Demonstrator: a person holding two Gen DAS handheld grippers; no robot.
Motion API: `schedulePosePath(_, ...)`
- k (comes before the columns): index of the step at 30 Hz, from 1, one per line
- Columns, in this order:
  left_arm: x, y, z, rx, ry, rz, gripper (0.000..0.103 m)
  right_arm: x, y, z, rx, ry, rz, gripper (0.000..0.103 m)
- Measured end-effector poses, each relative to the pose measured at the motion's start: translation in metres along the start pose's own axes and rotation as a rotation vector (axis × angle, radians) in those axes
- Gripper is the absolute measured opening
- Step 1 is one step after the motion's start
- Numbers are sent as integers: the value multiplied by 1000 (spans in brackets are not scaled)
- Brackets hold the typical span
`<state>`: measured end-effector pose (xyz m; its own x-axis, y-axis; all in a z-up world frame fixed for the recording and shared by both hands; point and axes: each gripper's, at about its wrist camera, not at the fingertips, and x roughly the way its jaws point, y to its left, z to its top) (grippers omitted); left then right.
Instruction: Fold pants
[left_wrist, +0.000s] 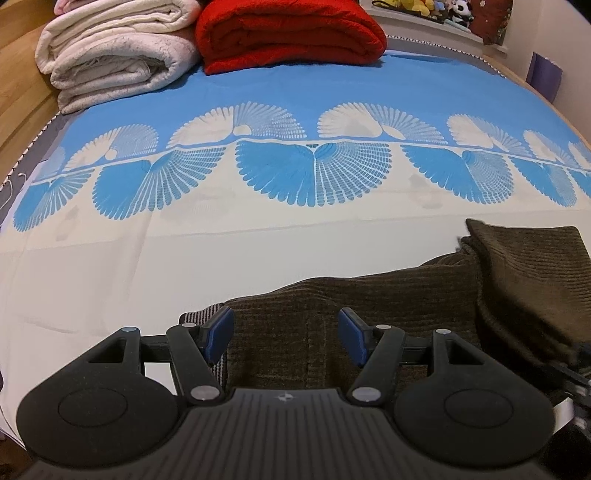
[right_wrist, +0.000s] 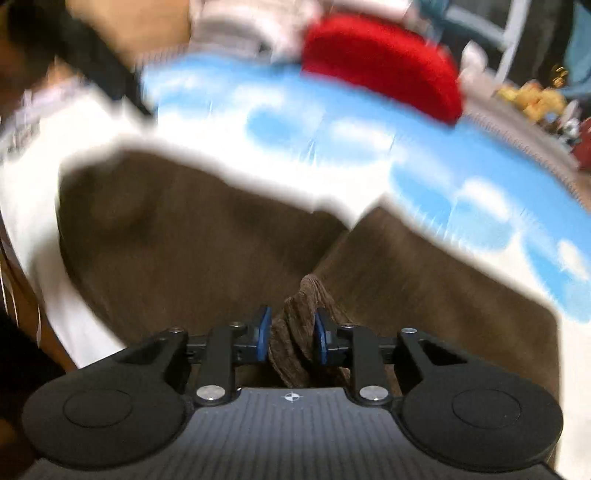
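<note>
Pants: brown corduroy pants (left_wrist: 369, 314), spread on the bed over the blue-and-white patterned sheet (left_wrist: 258, 229), near edge; striped inner waistband showing by the left claw's left pad.
Lie of cloth: in the right wrist view (right_wrist: 184, 229) two broad brown panels meeting in a crease at the middle, one bunched ridge rising toward the camera; view blurred, so finer folds not readable.
Left claw (left_wrist: 286, 334): wide, blue pads well apart, poised over the waist end; nothing pinched, contact with the cloth not certain.
Right claw (right_wrist: 290, 334): narrow, pads pressing a gathered ridge of corduroy from both sides; holding the pants.
Step in hand: likely lifting a pinched portion to carry it over for a fold, while the waist end waits for an anchor.
Doing it well: pinch to take every layer of the ridge, not the top one alone; lift just clear of the sheet, then carry across in one smooth arc so the panel lands edge on edge.
Left side's part: best lowered onto the waistband and closed or pressed there, to stop the whole garment sliding.
Risk: corduroy heavy and grippy, apt to drag the sheet or slip out if pulled sideways.
Background: folded white quilt (left_wrist: 114, 51) and red blanket (left_wrist: 291, 33) at the far end of the bed, well apart from the work.
</note>
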<state>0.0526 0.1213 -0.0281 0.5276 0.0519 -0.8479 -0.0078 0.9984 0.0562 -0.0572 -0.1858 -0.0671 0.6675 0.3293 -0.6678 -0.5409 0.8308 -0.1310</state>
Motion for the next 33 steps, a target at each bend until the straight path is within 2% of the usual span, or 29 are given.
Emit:
schedulePosePath(2, 0, -3, 2, 2, -1, -2, 68, -22, 4, 2, -45, -59, 38, 25)
schedulePosePath(4, 2, -10, 5, 11, 2, -5, 68, -29, 6, -5, -61, -53, 104, 26)
schedulePosePath(6, 3, -20, 8, 24, 5, -13, 68, -17, 12, -17, -91, 46, 159, 29)
schedulePosePath(9, 6, -42, 12, 54, 8, -34, 68, -2, 15, -33, -123, 135, 146, 29)
schedulePosePath(11, 7, -56, 13, 78, 7, -45, 68, -11, 6, -29, -77, 105, 158, 30)
schedulePosePath(13, 10, -71, 16, 102, 6, -57, 68, -26, -13, -22, 23, 39, 160, 41)
schedulePosePath(15, 13, -84, 19, 116, 8, -67, 68, -36, -39, -22, 138, 0, 121, 45)
schedulePosePath(19, 19, -115, 27, 137, 14, -110, 68, -42, -92, -40, 367, 9, -78, 45)
schedulePosePath(21, 20, -131, 30, 155, 3, -135, 68, -41, -116, -56, 462, 65, -212, 45)
schedulePosePath(23, 22, -148, 33, 177, -8, -161, 60, -34, -132, -75, 513, 176, -322, 45)
schedulePosePath(25, 25, -162, 38, 188, -16, -190, 49, -23, -149, -97, 559, 312, -343, 44)
schedulePosePath(26, 27, -169, 40, 191, -17, -205, 41, -24, -155, -103, 591, 321, -331, 43)
schedulePosePath(27, 29, -176, 42, 197, -13, -219, 36, -30, -159, -106, 624, 295, -315, 43)
schedulePosePath(28, 31, -183, 43, 207, -9, -231, 27, -37, -161, -106, 645, 271, -302, 43)
schedulePosePath(29, 33, -190, 44, 222, -6, -247, 25, -39, -161, -103, 644, 252, -299, 45)
schedulePosePath(31, 38, -201, 43, 247, 9, -269, 24, -48, -165, -105, 630, 219, -327, 54)
schedulePosePath(33, 47, -211, 40, 276, 42, -275, 24, -53, -172, -111, 656, 220, -353, 56)
